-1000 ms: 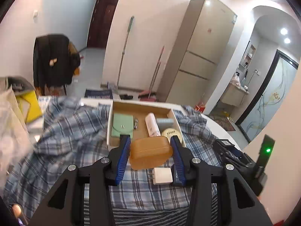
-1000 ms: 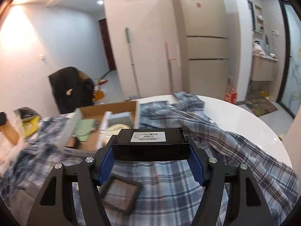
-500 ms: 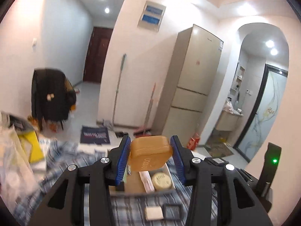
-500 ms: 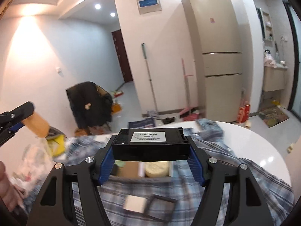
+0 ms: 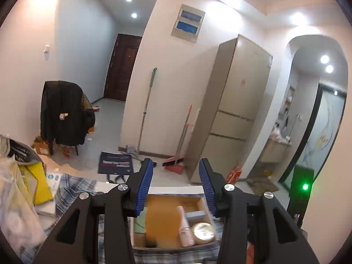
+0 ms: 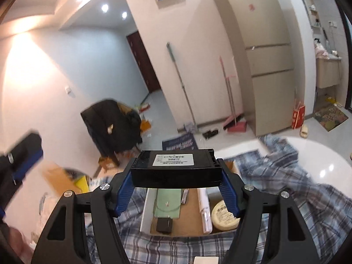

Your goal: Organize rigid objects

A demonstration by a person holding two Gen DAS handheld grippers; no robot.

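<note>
My left gripper (image 5: 176, 187) is open and empty above the cardboard box (image 5: 199, 199). An amber-brown case (image 5: 160, 220) lies in the box beside a pink tube (image 5: 184, 226) and a round cream tin (image 5: 203, 233). My right gripper (image 6: 176, 189) is shut on a black rectangular box with a white label (image 6: 175, 168), held above the same cardboard box (image 6: 146, 209). That box holds a green card (image 6: 168, 202), a small dark cube (image 6: 164, 224), a white tube (image 6: 203, 206) and the tin (image 6: 224, 214). The left gripper shows blurred at the far left of the right wrist view (image 6: 22, 160).
A blue plaid cloth (image 6: 275, 189) covers the round white table (image 6: 325, 165). A white square item (image 6: 205, 260) lies on the cloth near me. Bags and a yellow item (image 5: 41, 182) pile at the left. A device with a green light (image 5: 304, 187) stands at the right.
The left gripper has opened and the amber case now lies in the cardboard box. The right gripper has moved closer over the box, still holding the black box.
</note>
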